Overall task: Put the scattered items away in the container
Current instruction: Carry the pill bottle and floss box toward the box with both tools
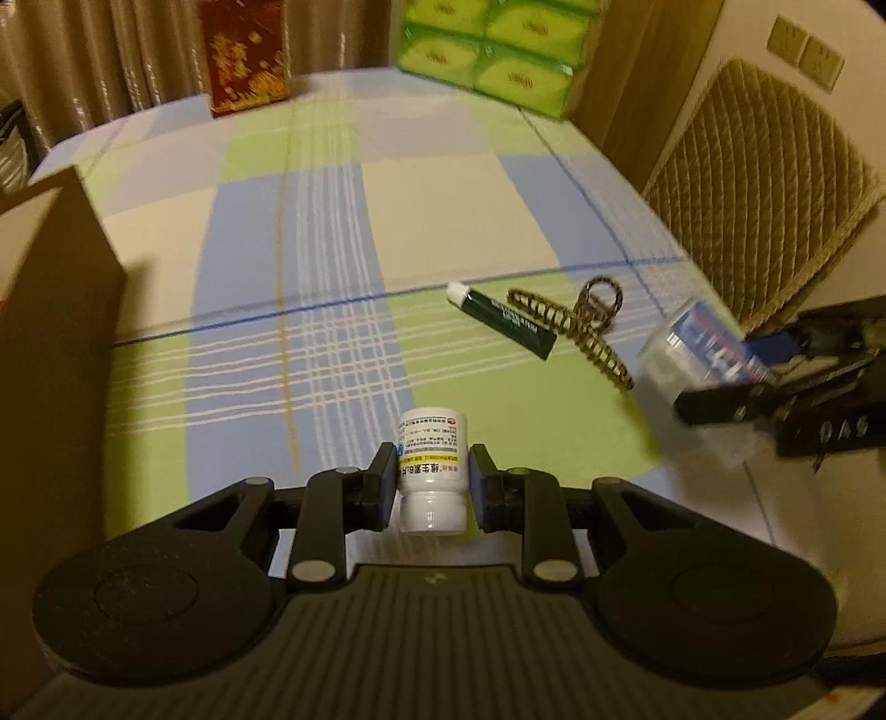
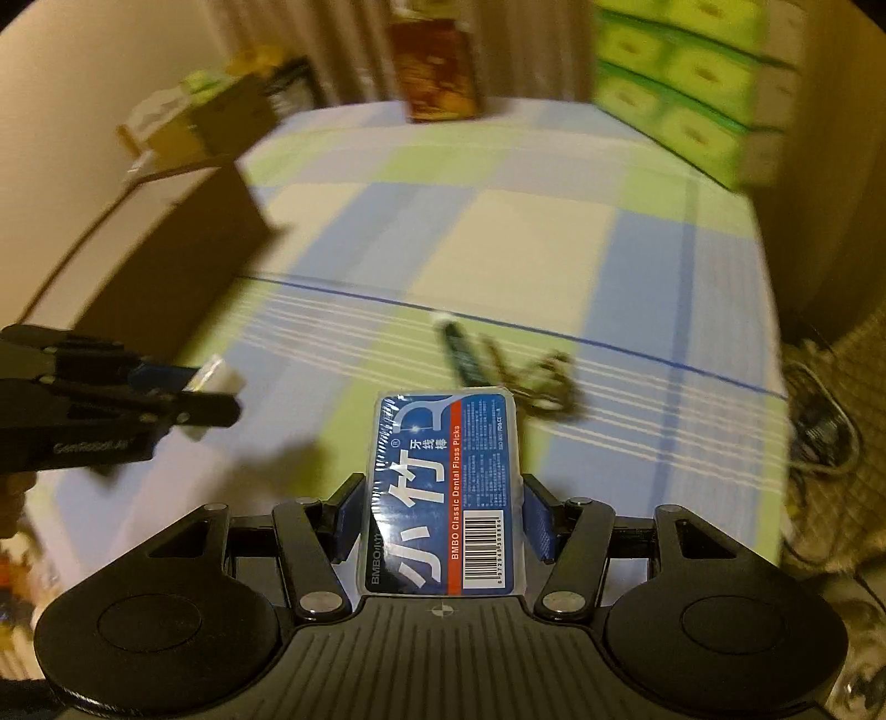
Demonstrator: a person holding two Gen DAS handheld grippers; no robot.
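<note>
The white pill bottle (image 1: 432, 469) sits clamped between the pads of the left tongs (image 1: 433, 487), cap end toward the camera and label printed side up, held above the checked bed sheet (image 1: 498, 210). The floss pick box (image 2: 443, 493), a clear case with a blue label reading "BMBO Classic Dental Floss Picks", is gripped by the right tongs (image 2: 442, 518), whose blue pads press on both of its long sides. Both pairs of tongs are clenched on their loads.

Landmark: the cardboard container (image 1: 52, 310), brown, open at the top, standing on the sheet. The left tongs and bottle are just to the right of the container's near corner. The right tongs (image 1: 720, 382) with the floss box (image 1: 695, 349) are well to the right of it, blurred in the left wrist view.

Lying on the sheet, between the two pairs of tongs but farther from the container than the bottle: a dark green ointment tube (image 1: 501, 319) with a white cap, and touching its right side a brown patterned hair claw (image 1: 581, 327).

Far side of the bed from the container: a red and gold box (image 1: 246, 55) upright, and to the right of that a stack of green tissue packs (image 1: 498, 52). A quilted beige cushion (image 1: 764, 188) stands off the bed's right edge.
</note>
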